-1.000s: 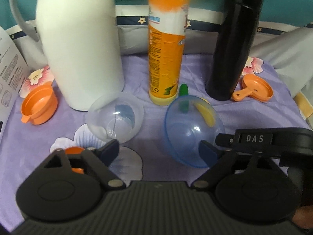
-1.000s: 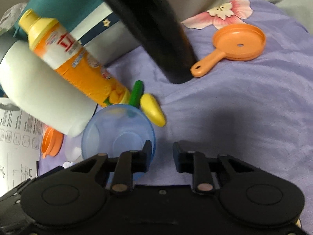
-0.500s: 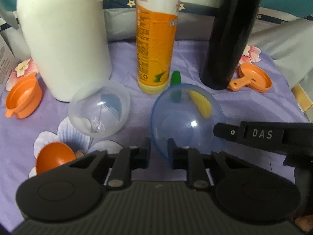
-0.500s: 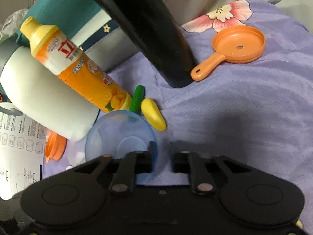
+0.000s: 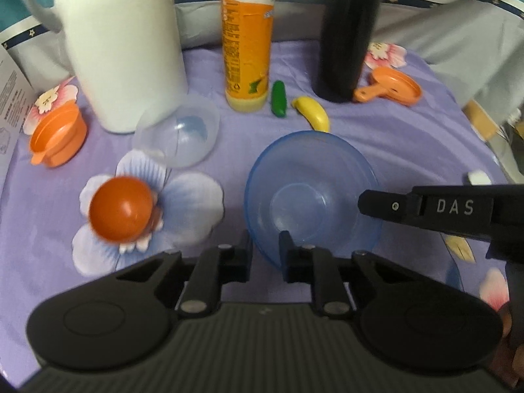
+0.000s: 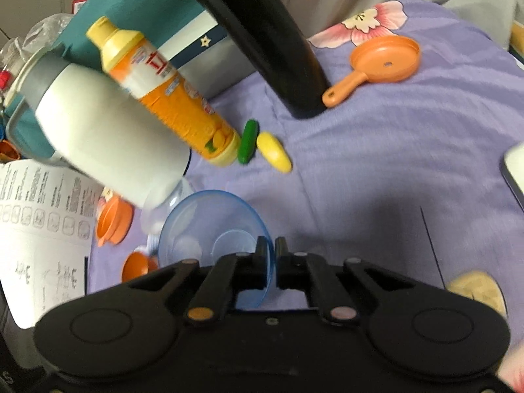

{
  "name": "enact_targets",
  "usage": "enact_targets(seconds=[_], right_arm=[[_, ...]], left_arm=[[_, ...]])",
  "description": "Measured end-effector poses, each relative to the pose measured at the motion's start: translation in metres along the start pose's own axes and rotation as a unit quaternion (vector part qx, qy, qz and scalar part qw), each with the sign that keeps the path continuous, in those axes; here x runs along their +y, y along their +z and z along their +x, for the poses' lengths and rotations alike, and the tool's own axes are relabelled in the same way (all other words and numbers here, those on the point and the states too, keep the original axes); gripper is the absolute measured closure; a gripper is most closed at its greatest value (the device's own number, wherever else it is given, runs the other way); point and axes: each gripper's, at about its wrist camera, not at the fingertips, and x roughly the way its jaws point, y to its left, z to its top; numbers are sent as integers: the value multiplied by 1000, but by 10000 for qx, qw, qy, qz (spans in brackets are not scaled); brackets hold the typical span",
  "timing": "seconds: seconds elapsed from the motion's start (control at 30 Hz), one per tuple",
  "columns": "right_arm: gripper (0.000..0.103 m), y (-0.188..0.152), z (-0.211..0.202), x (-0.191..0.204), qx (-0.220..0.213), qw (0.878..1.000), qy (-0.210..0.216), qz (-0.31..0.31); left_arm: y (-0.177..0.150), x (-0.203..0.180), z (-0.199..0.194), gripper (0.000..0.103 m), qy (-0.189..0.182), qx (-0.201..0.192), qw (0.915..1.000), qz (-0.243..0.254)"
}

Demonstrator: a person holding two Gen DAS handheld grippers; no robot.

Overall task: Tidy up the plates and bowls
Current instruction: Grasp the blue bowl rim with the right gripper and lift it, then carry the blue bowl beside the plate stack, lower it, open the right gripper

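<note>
Left wrist view: left gripper (image 5: 265, 252) pinches the blue bowl (image 5: 311, 196) by its near rim; one clear bowl (image 5: 178, 139), one orange bowl (image 5: 122, 209), one orange cup (image 5: 59, 139) lie apart. Right wrist view: right gripper (image 6: 271, 257) pinches that blue bowl's (image 6: 209, 226) rim.

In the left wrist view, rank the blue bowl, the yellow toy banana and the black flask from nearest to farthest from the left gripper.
1. Blue bowl: right at the left gripper, its near rim between the fingers.
2. Yellow toy banana: on the purple cloth just beyond the bowl's far rim.
3. Black flask: standing behind the banana, toward the back right.
</note>
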Motion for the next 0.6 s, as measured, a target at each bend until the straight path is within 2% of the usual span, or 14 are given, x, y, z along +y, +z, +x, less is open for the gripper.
enact_targets(seconds=[0.37, 0.6], right_arm=[[98, -71, -57, 24, 302, 9991, 128, -264], [98, -111, -79, 34, 550, 9973, 131, -467]], left_arm=[[-66, 16, -69, 86, -69, 62, 10000, 24], [-104, 25, -94, 86, -129, 112, 9998, -136]])
